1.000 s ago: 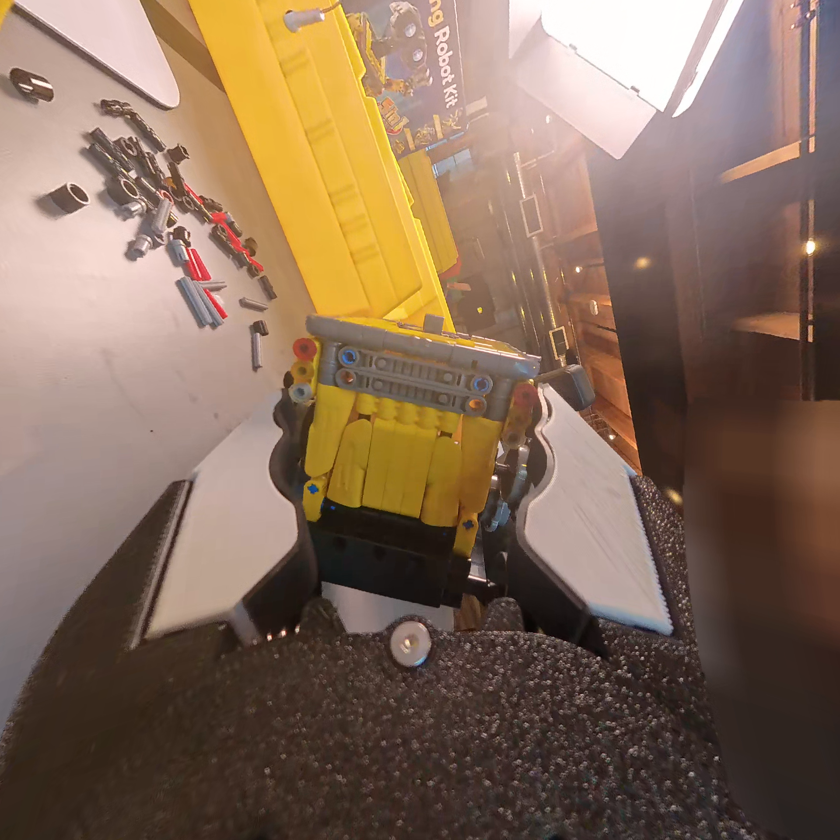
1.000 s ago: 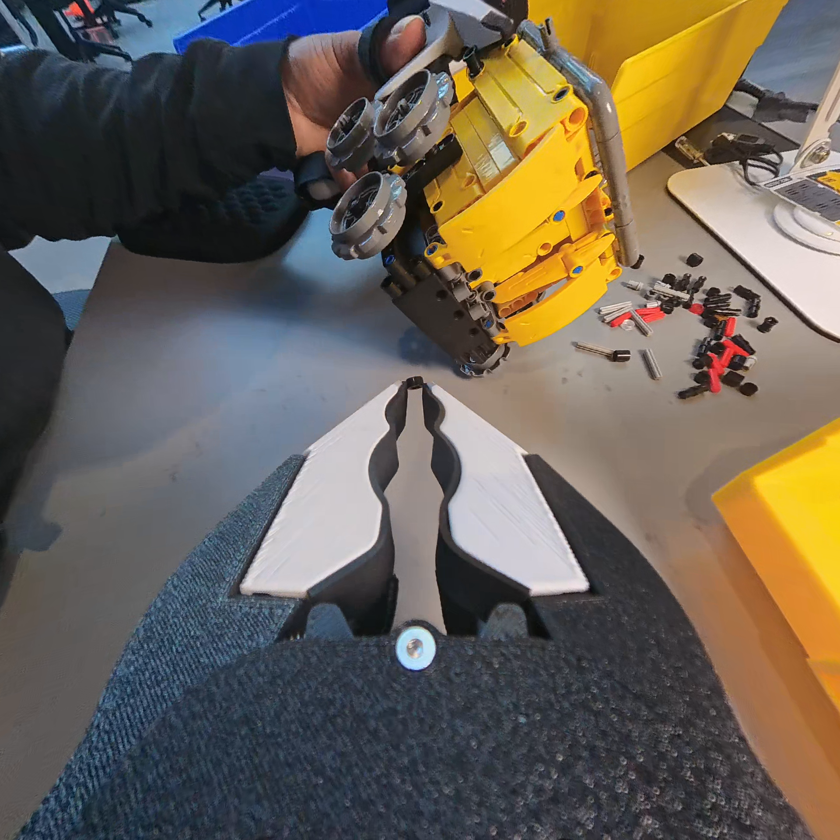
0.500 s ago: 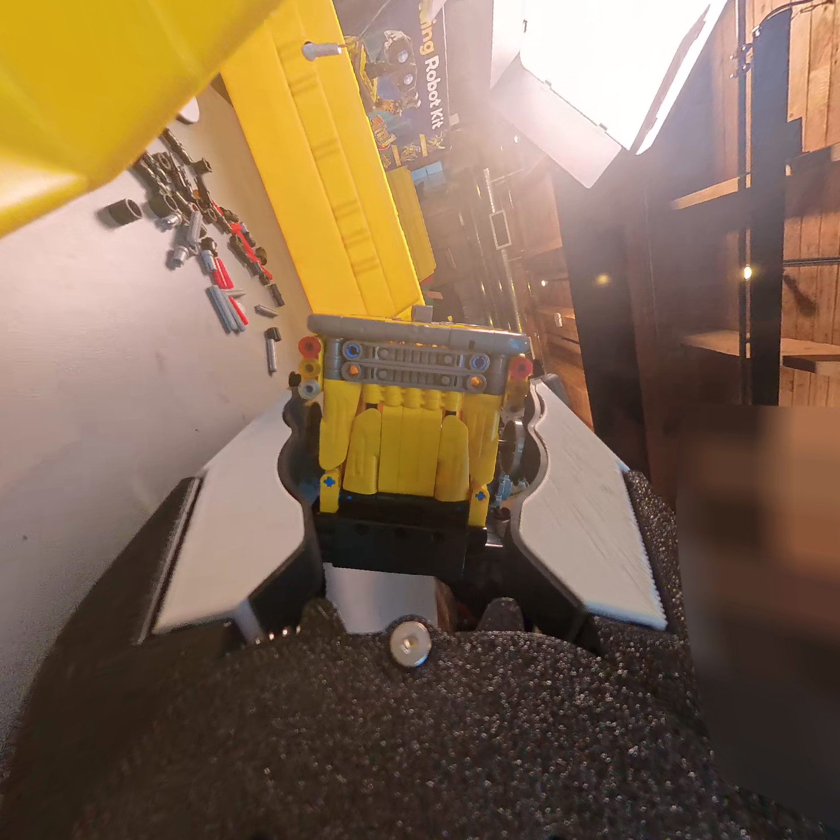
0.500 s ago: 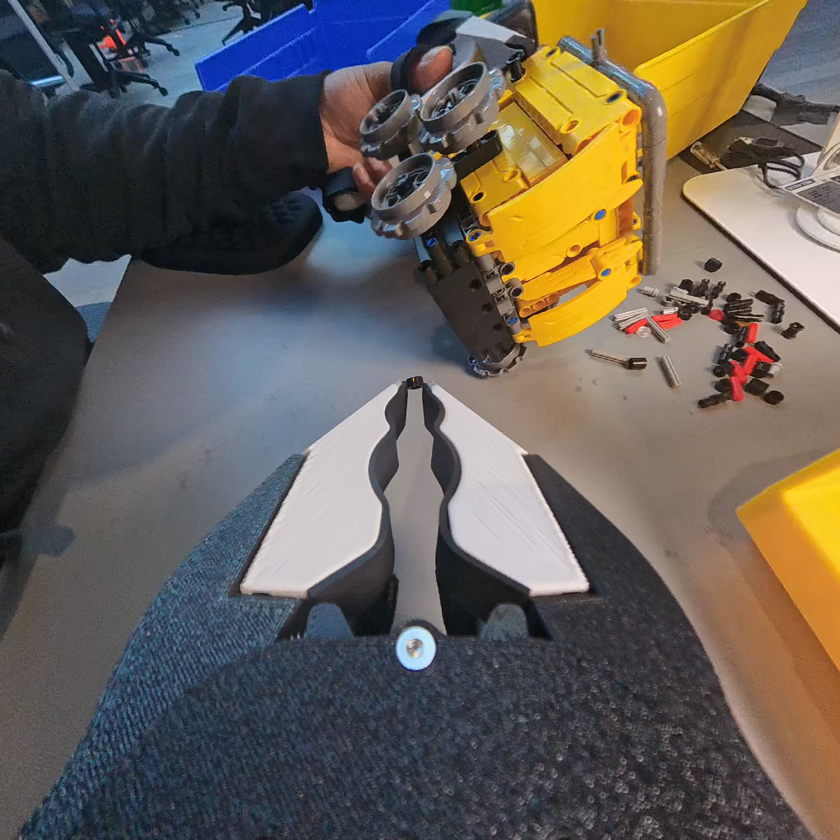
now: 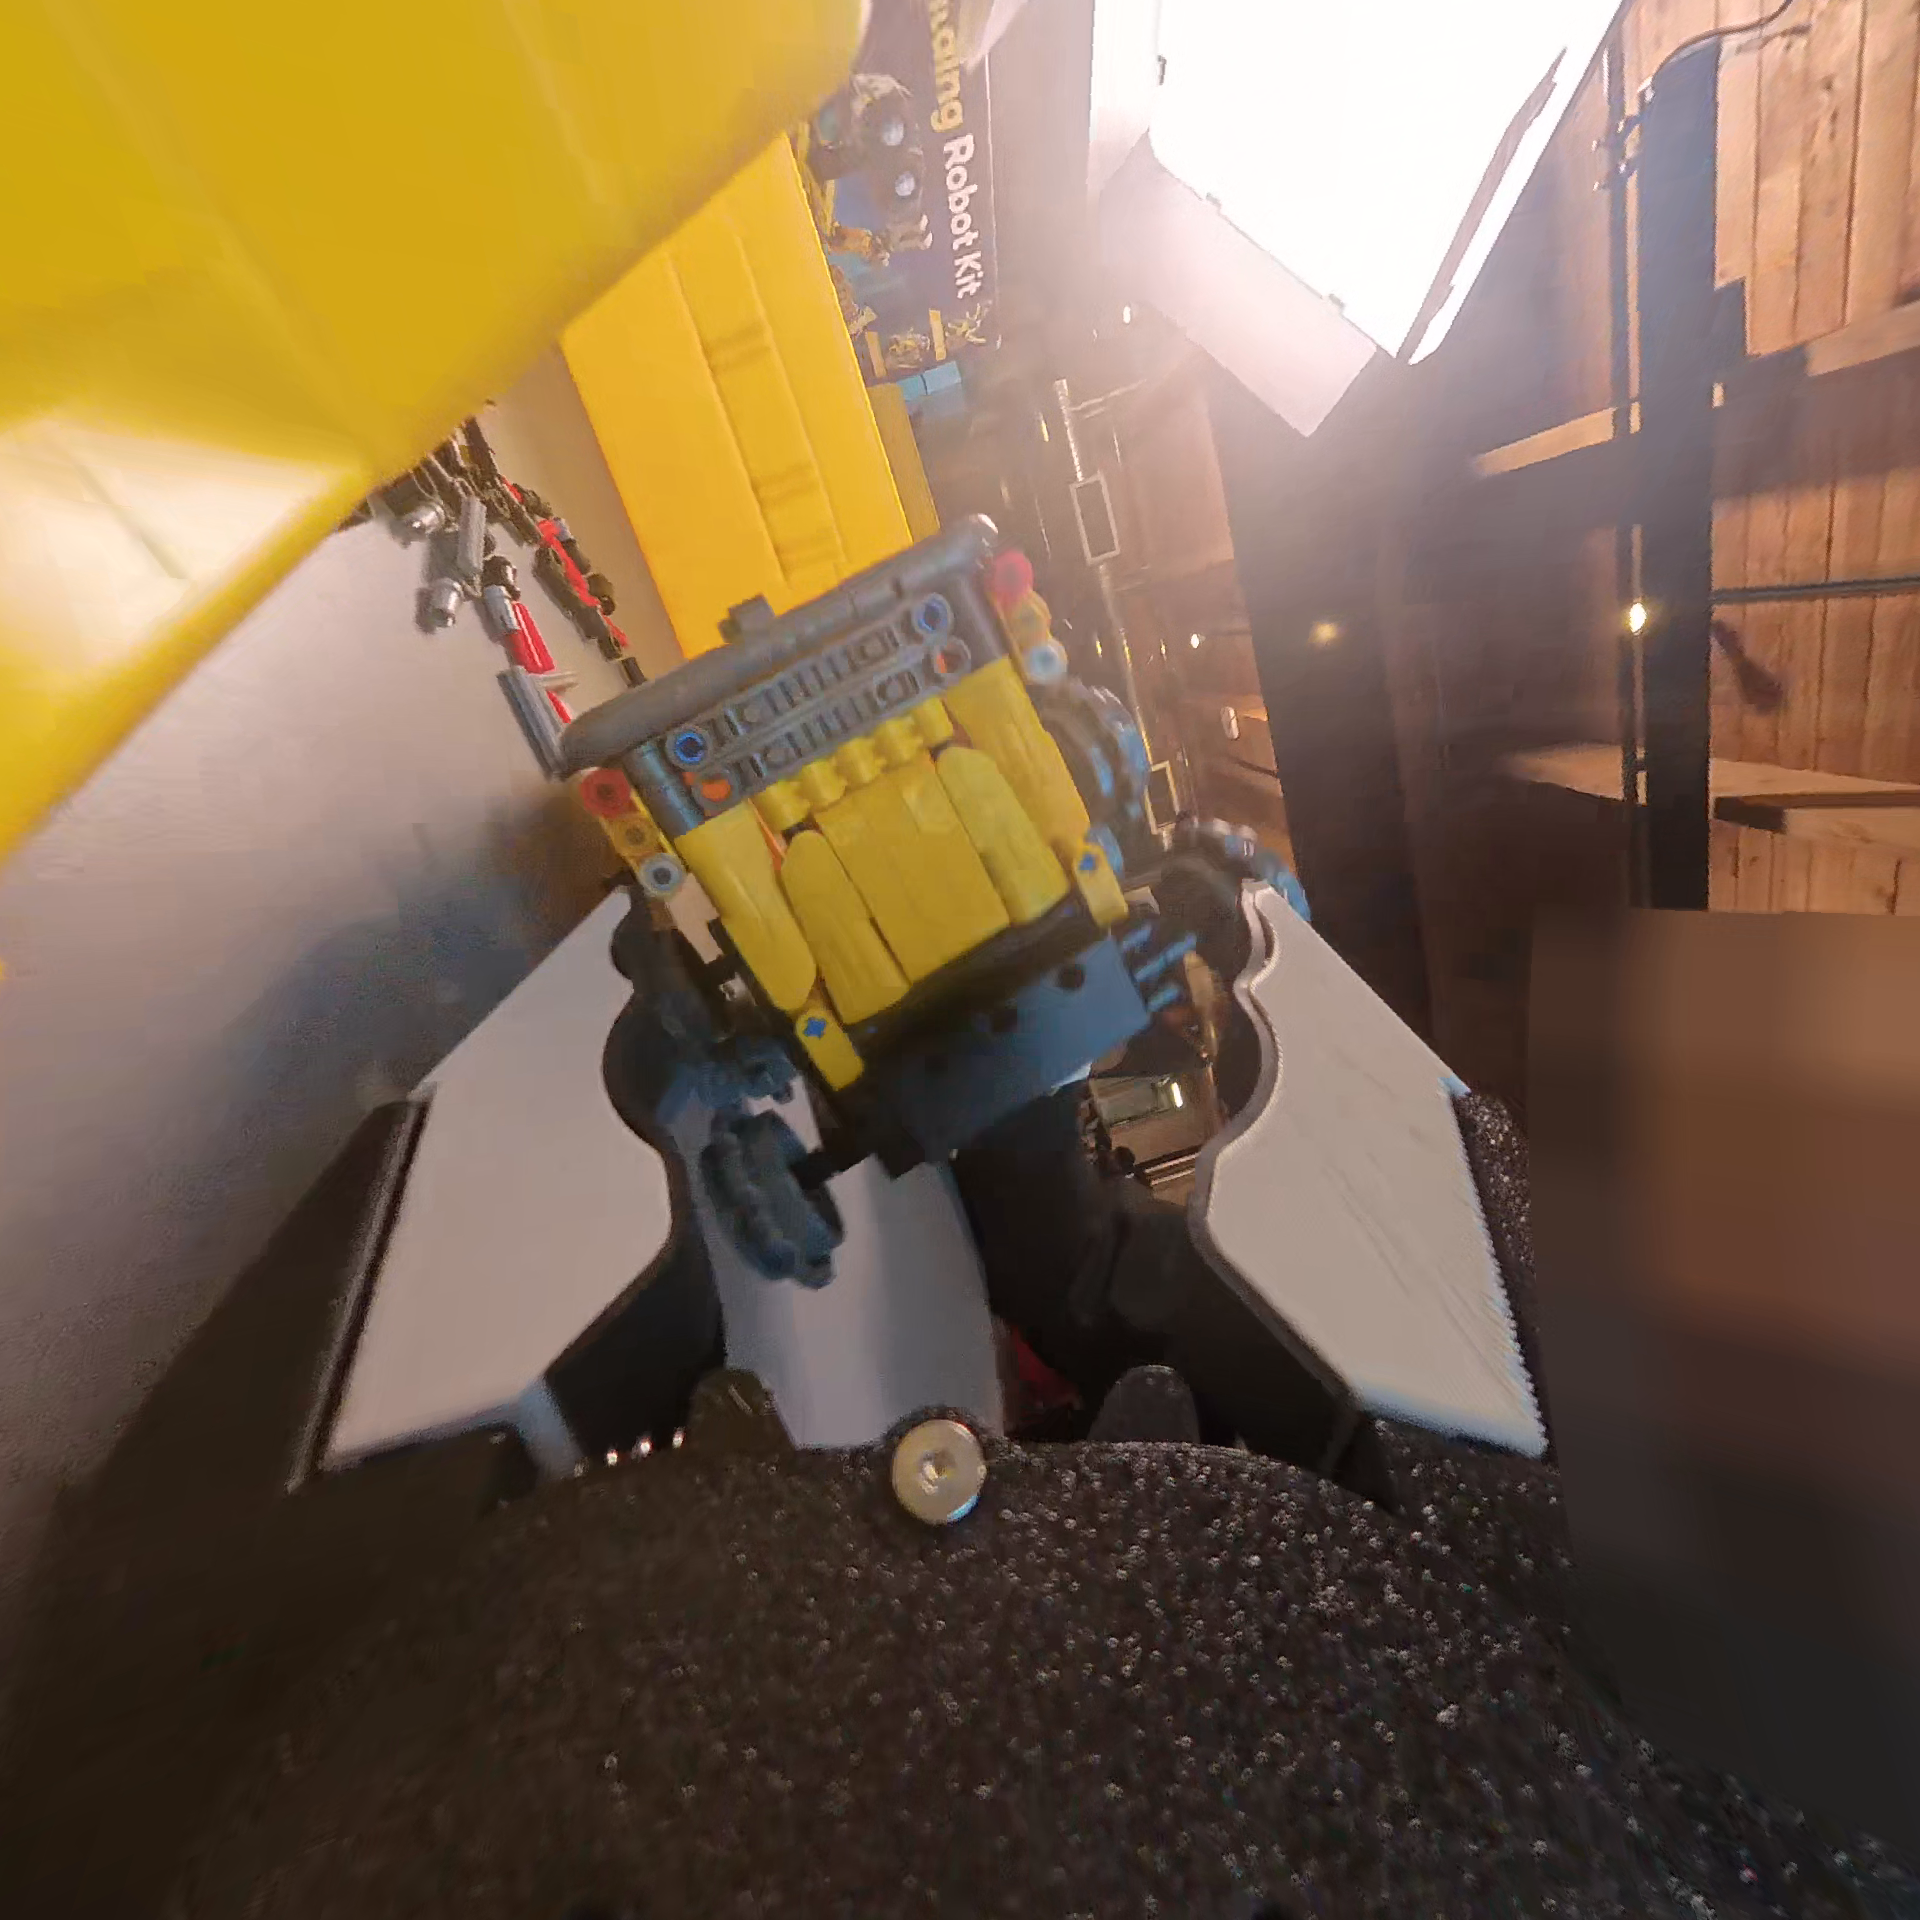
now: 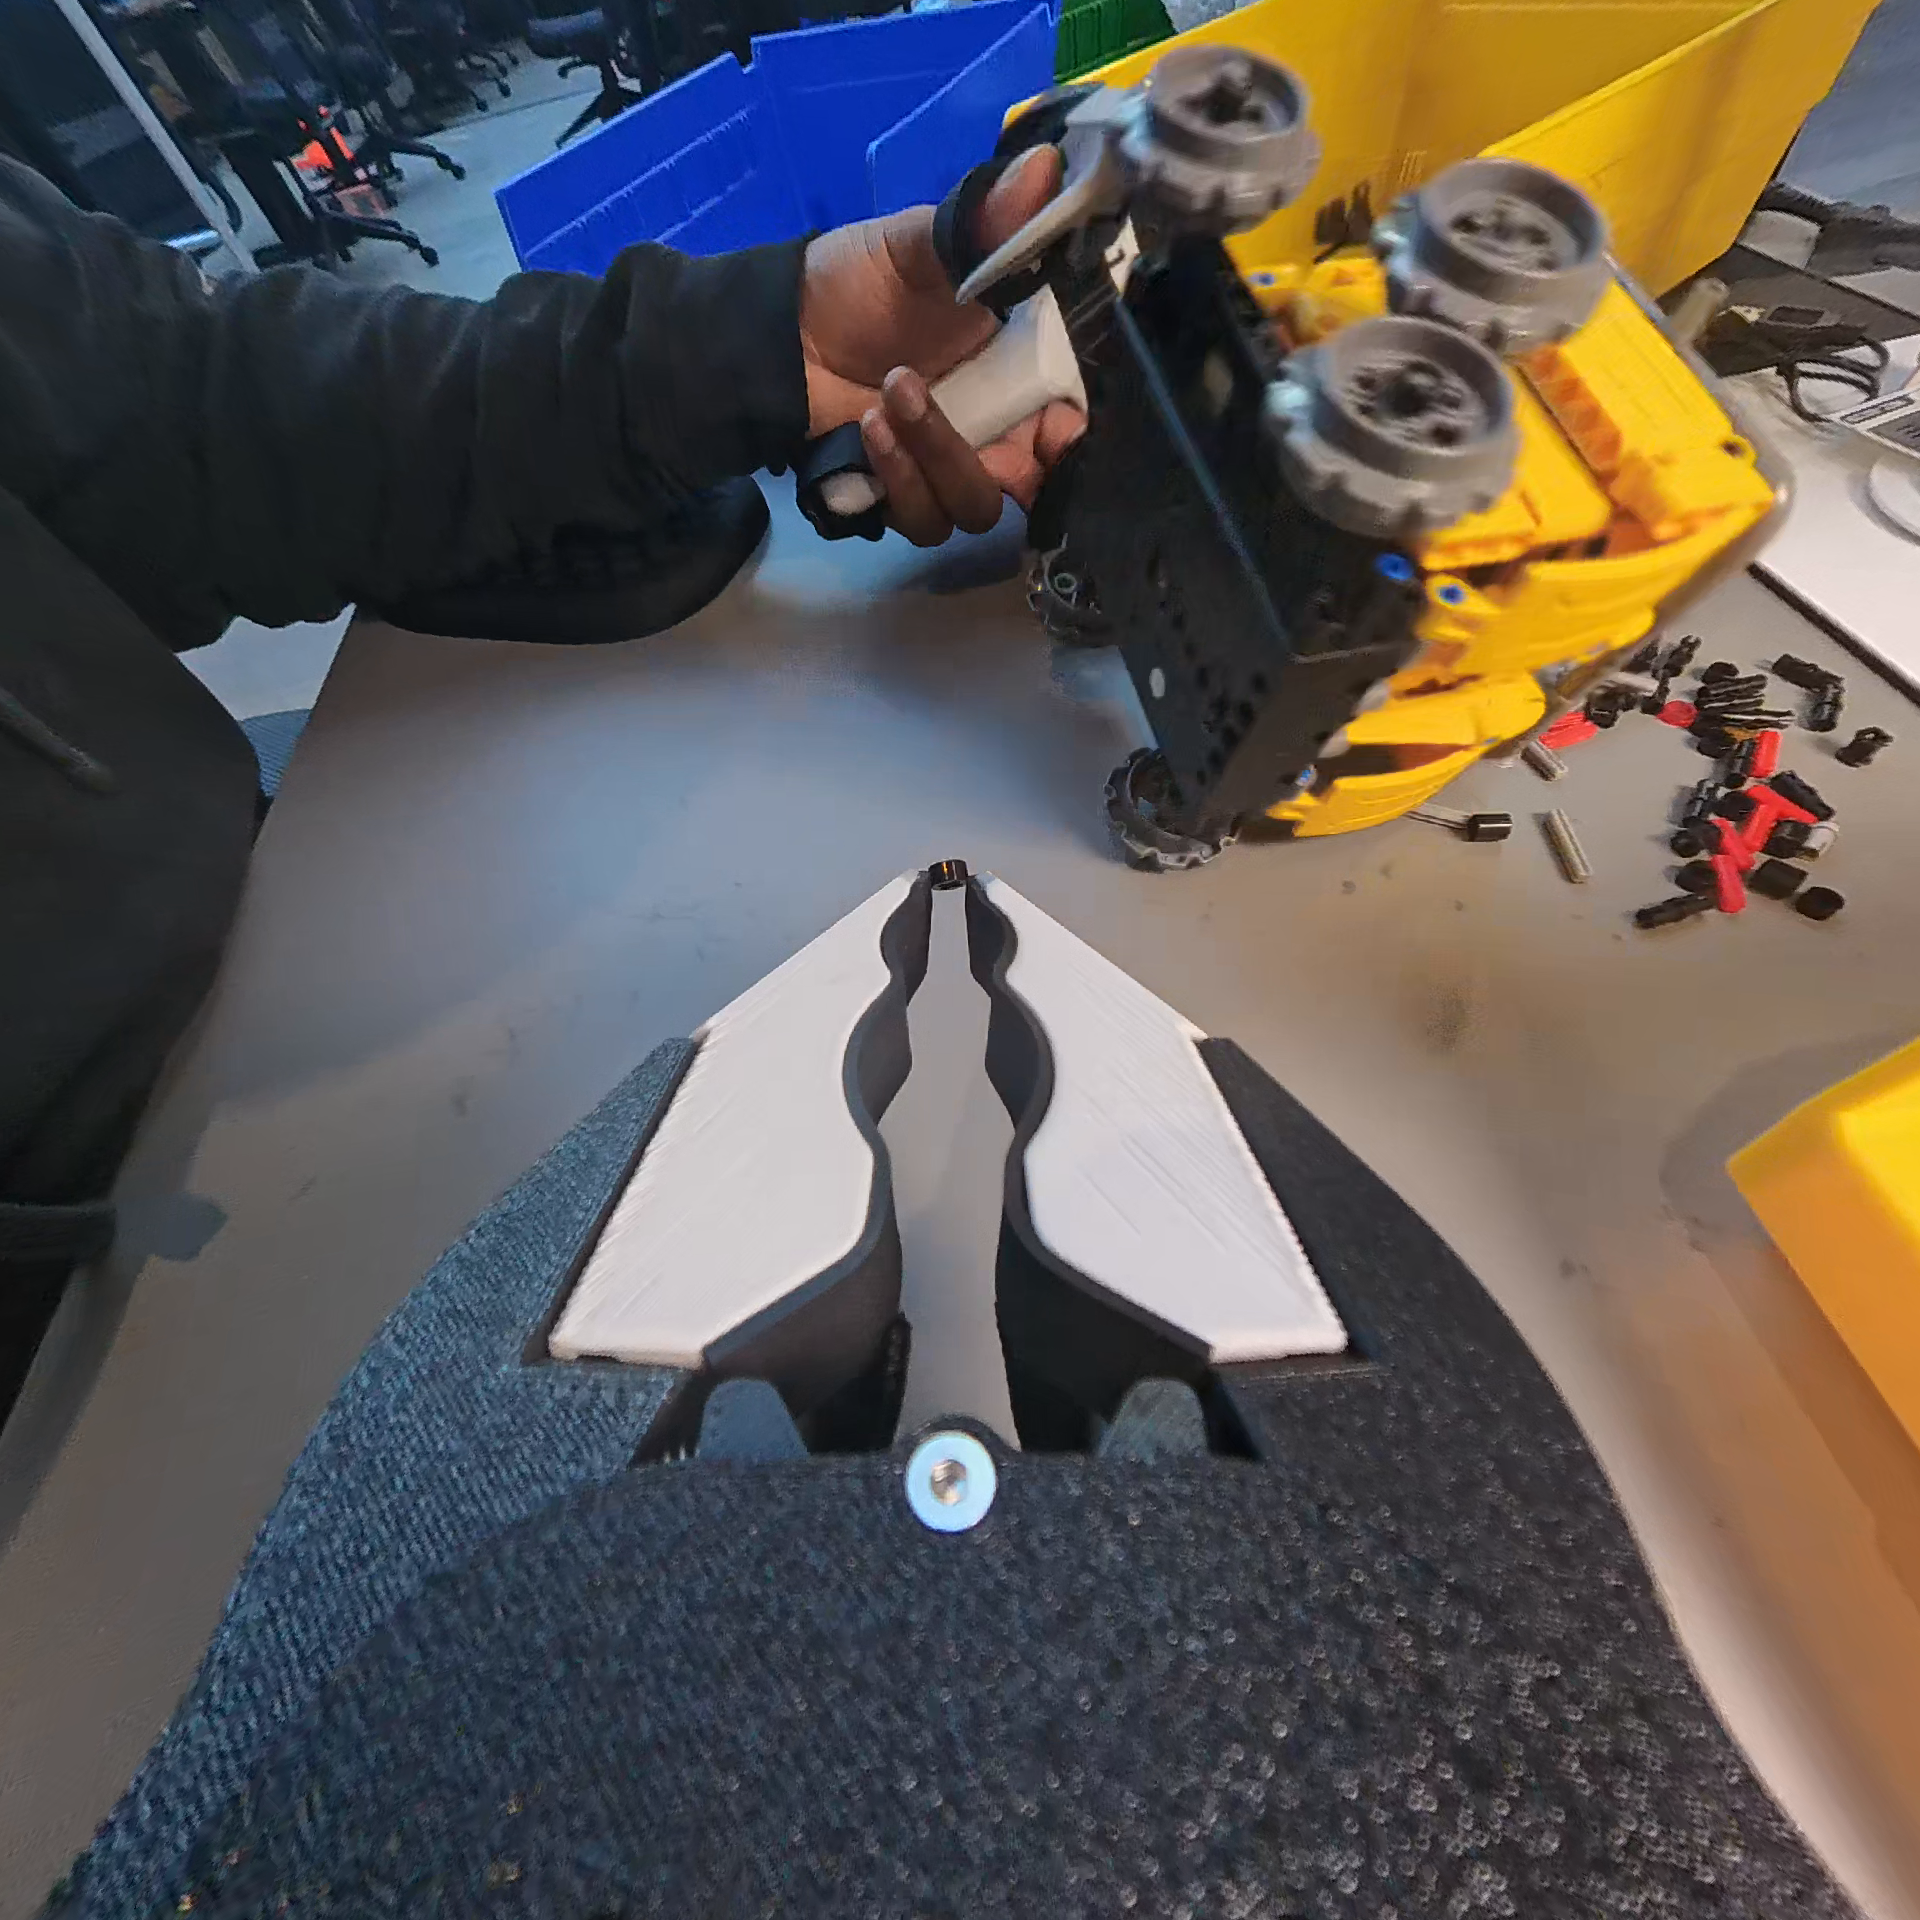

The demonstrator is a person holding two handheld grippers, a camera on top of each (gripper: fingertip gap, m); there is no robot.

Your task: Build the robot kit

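A yellow and black toy truck (image 5: 894,862) built of bricks stands tilted between the fingers of my left gripper (image 5: 940,914). The jaws stand wide. There is a gap between the right finger (image 5: 1340,1174) and the truck's body, so the pads do not press on it. In the right wrist view the truck (image 6: 1558,488) leans on its side with one grey wheel (image 6: 1169,821) on the grey table (image 6: 623,831). A hand (image 6: 894,343) holds the left gripper (image 6: 1039,301) at the truck's end. My right gripper (image 6: 948,883) is shut on a small black ring (image 6: 948,871) at its tips, low over the table.
Loose black, red and grey pieces (image 6: 1745,800) lie to the right of the truck and also show in the left wrist view (image 5: 520,582). Yellow bins (image 6: 1558,104) (image 6: 1849,1247) stand behind and at the right. A blue bin (image 6: 790,135) is at the back. A white plate (image 6: 1849,551) lies far right. My left tips are roughly 20 centimetres from the white plate (image 6: 1849,551).
The left jaws have widened and the truck has turned in them and tipped over, so a wheel now rests on the table. The right gripper still holds the black ring.
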